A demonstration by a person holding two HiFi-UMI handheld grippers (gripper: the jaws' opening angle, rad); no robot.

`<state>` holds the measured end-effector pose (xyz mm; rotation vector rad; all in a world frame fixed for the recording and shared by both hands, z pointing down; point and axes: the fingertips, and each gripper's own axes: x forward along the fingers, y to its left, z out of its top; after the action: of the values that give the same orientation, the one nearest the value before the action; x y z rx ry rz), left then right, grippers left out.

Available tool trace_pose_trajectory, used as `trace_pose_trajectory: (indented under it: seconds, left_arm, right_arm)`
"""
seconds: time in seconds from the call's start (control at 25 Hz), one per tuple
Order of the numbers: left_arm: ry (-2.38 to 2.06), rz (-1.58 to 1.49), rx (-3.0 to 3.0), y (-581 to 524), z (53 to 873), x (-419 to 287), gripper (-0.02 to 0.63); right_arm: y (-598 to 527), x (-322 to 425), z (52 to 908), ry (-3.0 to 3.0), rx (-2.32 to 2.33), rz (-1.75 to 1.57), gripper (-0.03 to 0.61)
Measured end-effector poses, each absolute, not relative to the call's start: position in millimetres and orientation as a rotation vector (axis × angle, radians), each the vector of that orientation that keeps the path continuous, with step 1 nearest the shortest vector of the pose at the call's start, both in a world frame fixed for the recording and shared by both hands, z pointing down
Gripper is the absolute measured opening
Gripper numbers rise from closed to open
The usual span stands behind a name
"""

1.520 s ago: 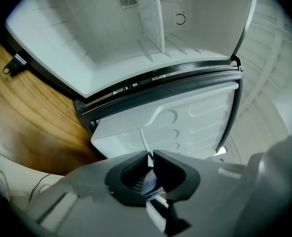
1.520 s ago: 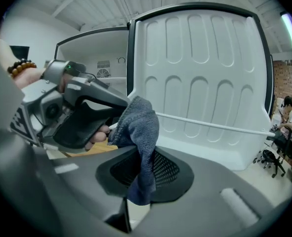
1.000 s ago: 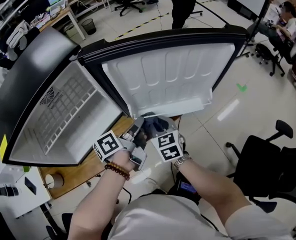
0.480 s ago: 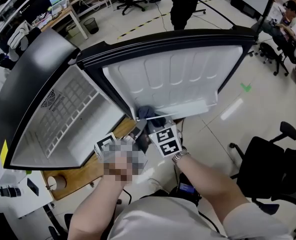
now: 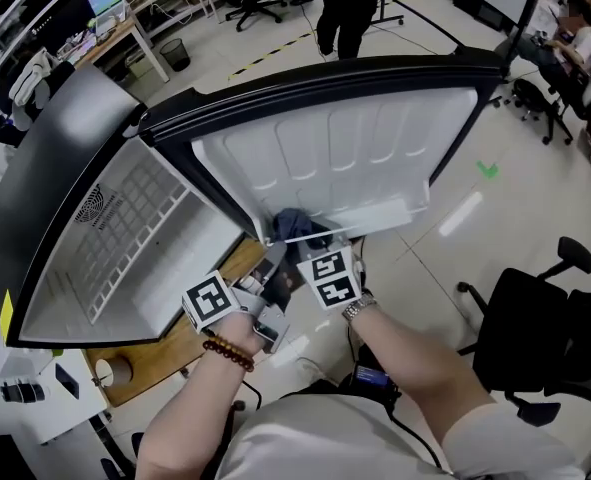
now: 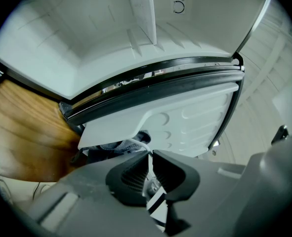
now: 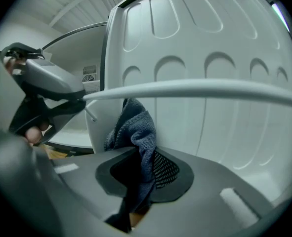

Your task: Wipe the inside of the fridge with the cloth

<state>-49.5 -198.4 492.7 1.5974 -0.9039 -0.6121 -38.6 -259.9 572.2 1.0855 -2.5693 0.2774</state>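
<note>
The small black fridge (image 5: 55, 158) stands open, its white cavity with a wire shelf (image 5: 135, 228) at the left and its white door liner (image 5: 345, 148) facing me. My right gripper (image 5: 300, 246) is shut on a grey-blue cloth (image 5: 293, 223) (image 7: 136, 132) and holds it against the lower door liner, just behind the white door-shelf rail (image 7: 195, 90). My left gripper (image 5: 273, 273) (image 6: 150, 154) hovers beside it below the door's lower edge, jaws shut with nothing between them. The cloth (image 6: 113, 146) shows under the door shelf in the left gripper view.
The fridge rests on a wooden table (image 5: 175, 338) with a cup (image 5: 110, 366) on it. A black office chair (image 5: 545, 328) stands at the right on the floor. A person (image 5: 345, 8) stands behind the fridge, and desks line the far left.
My right gripper has carried the cloth a little farther in toward the door liner and its shelf rail. The left gripper has stayed where it was.
</note>
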Motion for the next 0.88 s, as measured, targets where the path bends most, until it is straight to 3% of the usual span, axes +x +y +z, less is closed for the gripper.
trace_pose_trajectory:
  seconds: [0.88]
  left_arm:
    - [-0.939,-0.629,1.583,-197,495,-52,0.029]
  right_arm:
    - [-294,88,574,-2.374,1.382,0.286,0.055]
